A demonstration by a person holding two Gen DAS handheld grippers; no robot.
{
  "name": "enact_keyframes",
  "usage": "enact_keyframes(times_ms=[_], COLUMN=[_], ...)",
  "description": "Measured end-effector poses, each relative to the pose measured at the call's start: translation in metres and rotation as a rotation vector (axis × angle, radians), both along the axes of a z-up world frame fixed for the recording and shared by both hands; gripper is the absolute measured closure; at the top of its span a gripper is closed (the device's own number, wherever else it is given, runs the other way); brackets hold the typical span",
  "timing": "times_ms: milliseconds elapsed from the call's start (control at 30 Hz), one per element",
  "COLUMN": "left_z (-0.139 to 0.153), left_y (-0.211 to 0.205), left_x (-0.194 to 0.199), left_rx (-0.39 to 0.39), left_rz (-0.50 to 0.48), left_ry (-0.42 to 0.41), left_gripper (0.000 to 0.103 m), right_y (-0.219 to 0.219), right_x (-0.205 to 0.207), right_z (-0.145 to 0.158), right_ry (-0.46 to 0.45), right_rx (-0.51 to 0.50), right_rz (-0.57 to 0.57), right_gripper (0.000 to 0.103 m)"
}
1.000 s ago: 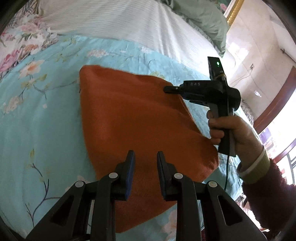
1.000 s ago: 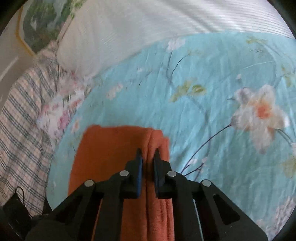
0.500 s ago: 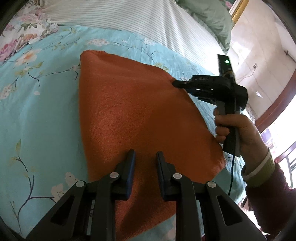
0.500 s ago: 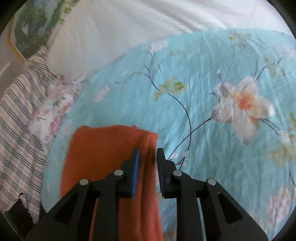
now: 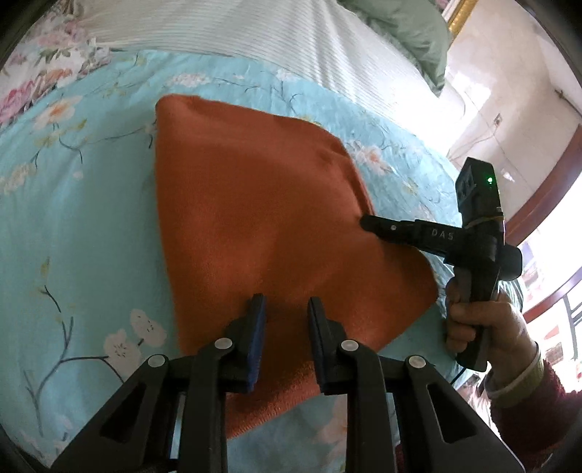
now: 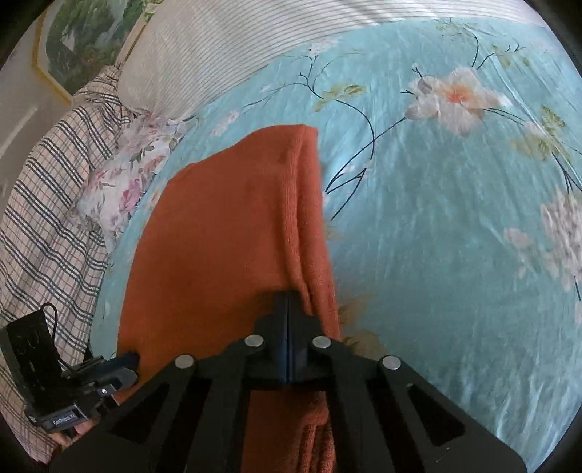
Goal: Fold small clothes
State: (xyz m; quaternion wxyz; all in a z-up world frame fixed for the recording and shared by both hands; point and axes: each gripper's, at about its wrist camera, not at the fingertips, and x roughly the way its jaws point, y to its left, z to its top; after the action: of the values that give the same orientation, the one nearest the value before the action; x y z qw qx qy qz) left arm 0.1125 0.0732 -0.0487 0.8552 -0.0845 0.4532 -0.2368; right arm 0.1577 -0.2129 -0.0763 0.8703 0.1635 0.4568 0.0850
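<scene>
Orange cloth (image 5: 265, 225) lies spread on the blue flowered bedspread (image 5: 72, 225), a soft knitted piece folded over, with a rounded far corner and a doubled edge along its right side. At the left of the bed, the right wrist view shows a plaid blanket (image 6: 43, 189) and a small flowered pillow (image 6: 120, 182); a white ribbed cover (image 5: 254, 32) runs across the far side and a green pillow (image 5: 411, 29) sits by the wall. The left gripper (image 5: 285, 327) hovers over the near part of the cloth, its fingers apart with nothing between them. Further right, the right gripper (image 6: 288, 309) has its fingers pressed together at the doubled right edge of the cloth; whether they pinch the fabric cannot be told. The right hand (image 5: 480, 320) holds its black handle beside the bed.
</scene>
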Motion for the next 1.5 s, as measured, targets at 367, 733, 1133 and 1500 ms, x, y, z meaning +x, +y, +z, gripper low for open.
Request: enact_keyframes(times_ms=[367, 733, 1133, 1500], left_z=[0.003, 0.004, -0.001, 0.01], left_y=[-0.005, 0.001, 0.007, 0.03], left_x=[-0.014, -0.058, -0.086, -0.111], left_rx=[0.04, 0.11, 0.143, 0.208], left_rz=[0.038, 0.072, 0.1, 0.238], left_ry=[-0.023, -0.069, -0.078, -0.077], left_gripper=[0.079, 0.07, 0.059, 0.027], right_y=[0.011, 0.04, 0.032, 0.049], right_x=[-0.031, -0.076, -0.095, -0.14], right_z=[0.016, 0.029, 0.024, 0.029], right_ry=[-0.026, -0.058, -0.035, -0.054], right_rx=[-0.051, -0.047, -0.037, -0.156], right_rz=[0.005, 0.094, 0.045, 0.085], right_gripper=[0.099, 0.099, 0.099, 0.047])
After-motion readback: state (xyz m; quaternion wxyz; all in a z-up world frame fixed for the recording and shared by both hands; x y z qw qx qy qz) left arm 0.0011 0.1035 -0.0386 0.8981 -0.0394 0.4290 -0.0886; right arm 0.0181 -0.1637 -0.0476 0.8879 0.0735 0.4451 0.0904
